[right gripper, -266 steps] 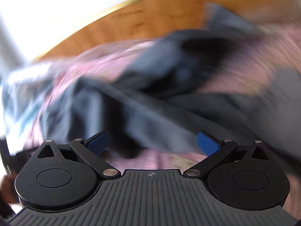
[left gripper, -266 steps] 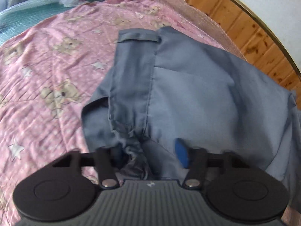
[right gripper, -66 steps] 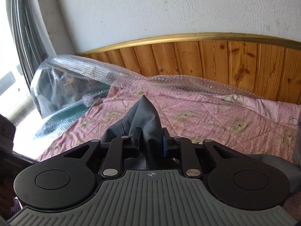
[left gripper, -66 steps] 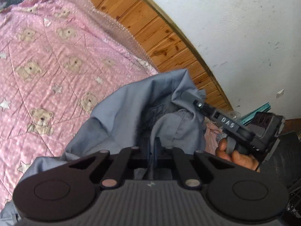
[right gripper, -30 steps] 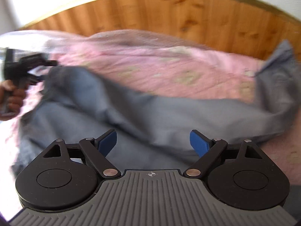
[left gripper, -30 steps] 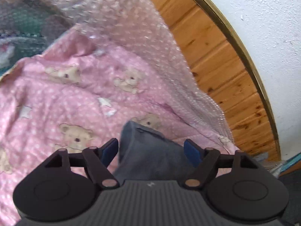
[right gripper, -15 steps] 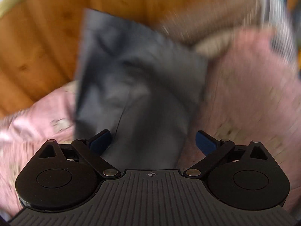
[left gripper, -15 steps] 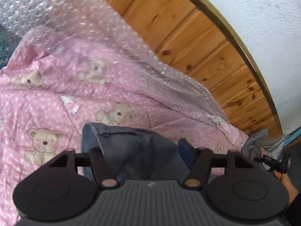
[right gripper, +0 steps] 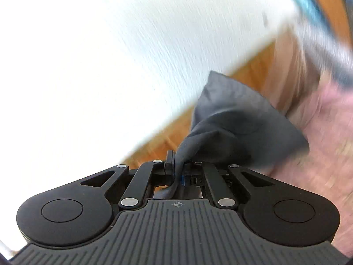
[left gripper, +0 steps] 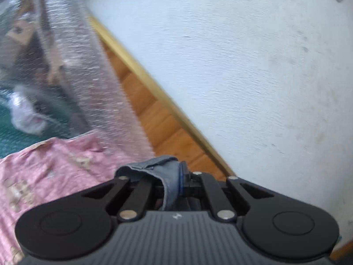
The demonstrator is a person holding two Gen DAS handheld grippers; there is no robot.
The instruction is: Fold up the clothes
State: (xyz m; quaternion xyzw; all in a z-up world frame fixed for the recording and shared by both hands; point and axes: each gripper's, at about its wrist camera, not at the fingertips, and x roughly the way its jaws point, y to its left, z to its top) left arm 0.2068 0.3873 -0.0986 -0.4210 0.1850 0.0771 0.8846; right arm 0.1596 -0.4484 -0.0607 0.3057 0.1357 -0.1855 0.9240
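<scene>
A grey-blue garment is held by both grippers. In the left wrist view my left gripper [left gripper: 174, 181] is shut on a hemmed edge of the garment [left gripper: 154, 167], which folds over the left finger. In the right wrist view my right gripper [right gripper: 177, 167] is shut on another part of the garment [right gripper: 238, 128], which bulges up and to the right above the fingers. Both views are tilted up toward the wall and blurred. The rest of the garment is hidden below the grippers.
A pink teddy-bear bedspread [left gripper: 44, 172] lies at lower left; it also shows in the right wrist view [right gripper: 326, 145]. A wooden headboard with a gold rim [left gripper: 154, 114] meets a white wall [left gripper: 242, 66]. Bubble wrap [left gripper: 83, 66] covers items at left.
Both grippers were open over the garment half a second ago; now both are shut on it and have lifted, tilting up toward the wall.
</scene>
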